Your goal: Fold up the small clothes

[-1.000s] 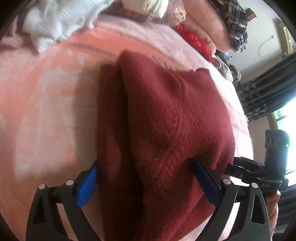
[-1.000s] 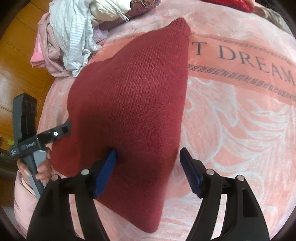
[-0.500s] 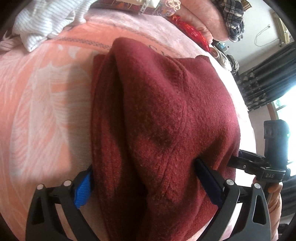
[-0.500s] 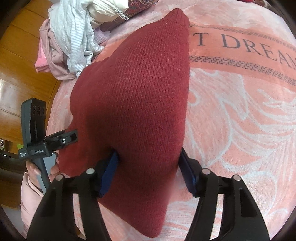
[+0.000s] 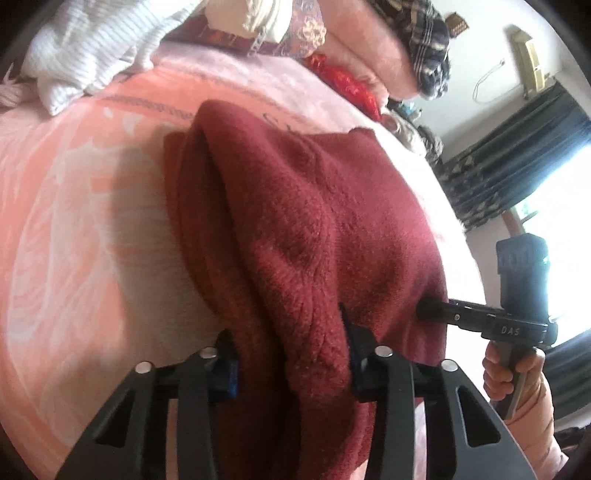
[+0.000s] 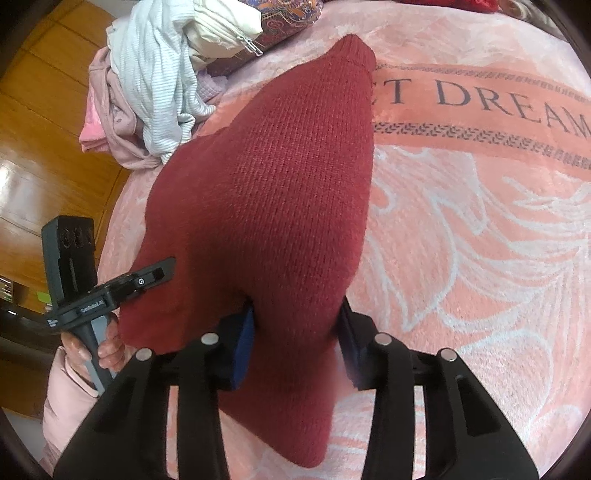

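Dark red knitted sweater (image 6: 280, 192) half folded on pink blanket (image 6: 480, 258); left gripper (image 5: 291, 365) and right gripper (image 6: 295, 339) each pinched near hem, 6 o'clock; final fold remained.

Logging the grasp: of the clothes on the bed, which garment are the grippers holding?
The dark red knit sweater; both the left gripper and right gripper pinch it. The white striped top lies untouched.

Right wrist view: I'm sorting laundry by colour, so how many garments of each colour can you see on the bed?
Dark red knit sweater: 1
White ribbed garment: 1
Pink garment: 1
Cream zippered garment: 1
Total: 4
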`<state>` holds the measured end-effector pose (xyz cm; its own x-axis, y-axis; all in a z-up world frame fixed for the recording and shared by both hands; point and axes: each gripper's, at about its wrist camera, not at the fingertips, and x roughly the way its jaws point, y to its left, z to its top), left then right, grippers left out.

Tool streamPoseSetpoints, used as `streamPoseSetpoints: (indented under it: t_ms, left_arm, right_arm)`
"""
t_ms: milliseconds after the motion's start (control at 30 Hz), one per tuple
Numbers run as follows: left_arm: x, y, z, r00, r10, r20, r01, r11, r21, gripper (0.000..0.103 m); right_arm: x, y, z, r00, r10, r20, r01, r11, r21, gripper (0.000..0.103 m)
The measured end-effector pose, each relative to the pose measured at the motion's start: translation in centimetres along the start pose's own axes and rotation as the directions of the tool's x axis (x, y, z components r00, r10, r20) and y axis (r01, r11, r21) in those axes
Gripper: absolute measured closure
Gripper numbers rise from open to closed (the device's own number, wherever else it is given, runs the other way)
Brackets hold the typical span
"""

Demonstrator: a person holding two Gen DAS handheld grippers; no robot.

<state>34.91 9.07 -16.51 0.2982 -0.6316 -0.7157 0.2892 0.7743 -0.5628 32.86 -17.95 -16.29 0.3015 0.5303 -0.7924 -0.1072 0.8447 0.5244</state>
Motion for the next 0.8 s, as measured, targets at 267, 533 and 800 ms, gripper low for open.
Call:
streamPoseSetpoints:
  t_ms: [267, 533, 800]
  left_arm:
    - [-1.7, -2.4, -0.9, 0.993, -0.082, 0.089, 0.083, 0.997, -0.006, 0.068]
    - [-0.7, -9.4, -2.9, 0.983, -0.158, 0.089, 0.157, 0.987, 0.020, 0.069]
    - [5.4, -19.9, -7.5, 0.991, -0.133, -0.005, 0.133, 0.983, 0.129, 0.068]
  right_arm:
    - [-3.5, 0.6, -0.7, 1.000, -0.005, 0.031, 0.007, 0.999, -0.041, 0.074]
    - [-11.1, -2.2, -4.1, 0.994, -0.090, 0.057, 0.094, 0.994, -0.063, 0.077]
    - [-17.6, -9.6, -12.0, 0.985, -0.159, 0.072, 0.158, 0.987, 0.026, 0.077]
